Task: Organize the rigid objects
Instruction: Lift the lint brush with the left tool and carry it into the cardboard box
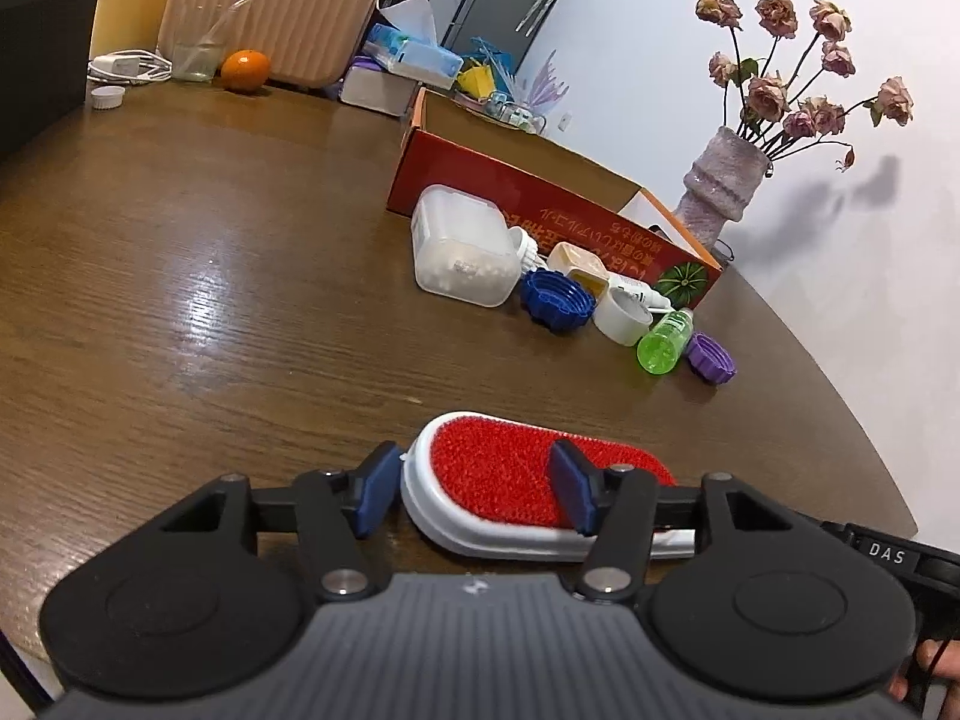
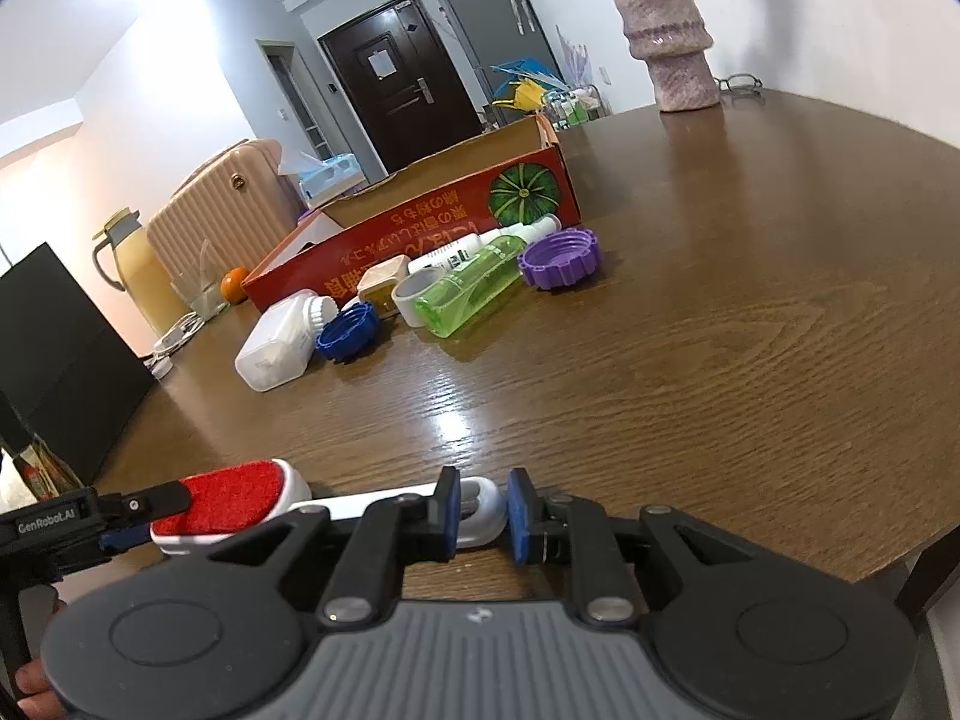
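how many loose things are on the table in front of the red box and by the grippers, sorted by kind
Ribbed screw caps: 2, blue and purple
Bottles: 2, clear green liquid bottle and white labelled bottle
White plastic containers: 2, translucent jar and small open cup
Beige square box: 1
Red-and-white lint brush: 1
Total: 8

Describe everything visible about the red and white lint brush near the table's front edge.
The lint brush is an oval white plastic head with a red bristly pad facing up, running into a slim white handle. It lies roughly level just above the wooden table. The left gripper straddles the head, its pads at the head's sides; the right gripper is closed on the handle's rounded end. It sits apart from the other items.
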`<state>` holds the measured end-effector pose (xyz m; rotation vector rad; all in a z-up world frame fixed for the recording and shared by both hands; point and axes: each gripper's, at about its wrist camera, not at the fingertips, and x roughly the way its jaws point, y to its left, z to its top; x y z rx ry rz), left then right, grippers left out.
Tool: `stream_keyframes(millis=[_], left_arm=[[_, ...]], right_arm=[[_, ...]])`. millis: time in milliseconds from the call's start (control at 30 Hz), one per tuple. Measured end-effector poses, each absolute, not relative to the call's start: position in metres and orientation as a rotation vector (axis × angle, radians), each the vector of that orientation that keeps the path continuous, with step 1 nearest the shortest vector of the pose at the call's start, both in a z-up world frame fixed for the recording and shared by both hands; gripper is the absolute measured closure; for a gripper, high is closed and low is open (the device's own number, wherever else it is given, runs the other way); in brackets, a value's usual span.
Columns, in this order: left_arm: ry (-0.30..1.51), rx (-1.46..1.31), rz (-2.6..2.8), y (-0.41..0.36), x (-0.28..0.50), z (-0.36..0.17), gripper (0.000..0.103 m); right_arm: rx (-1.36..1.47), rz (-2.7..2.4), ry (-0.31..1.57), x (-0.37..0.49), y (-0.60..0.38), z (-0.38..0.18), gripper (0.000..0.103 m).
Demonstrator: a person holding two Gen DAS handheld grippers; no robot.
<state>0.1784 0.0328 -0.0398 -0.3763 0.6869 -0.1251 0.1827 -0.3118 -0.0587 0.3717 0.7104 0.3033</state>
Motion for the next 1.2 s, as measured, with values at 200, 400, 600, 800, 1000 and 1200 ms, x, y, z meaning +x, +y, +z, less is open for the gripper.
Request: stream_keyframes(millis=[200, 400, 600, 800, 1000, 1200], left_arm=[[0.631, -0.330, -0.124, 0.026, 0.178, -0.027, 0.049], [0.505, -0.278, -0.169, 0.024, 0.240, 0.026, 0.049], [0.474, -0.300, -0.186, 0.027, 0.362, 0.053, 0.049], [0.590, -0.310, -0.145, 0.039, 0.497, 0.045, 0.049], [0.714, -0.217, -0.113, 0.037, 0.583, 0.018, 0.043], [0.795, -0.078, -0.077, 0.026, 0.606, -0.009, 0.033]], right_arm=[[0.388, 0.312, 0.708, 0.186, -0.315, -0.057, 0.086], [0.356, 0.333, 0.613, 0.227, -0.315, -0.012, 0.086], [0.323, 0.343, 0.555, 0.340, -0.313, 0.038, 0.086], [0.406, 0.354, 0.682, 0.490, -0.312, 0.036, 0.086], [0.324, 0.299, 0.806, 0.596, -0.289, 0.008, 0.087], [0.360, 0.376, 0.885, 0.639, -0.271, -0.012, 0.086]])
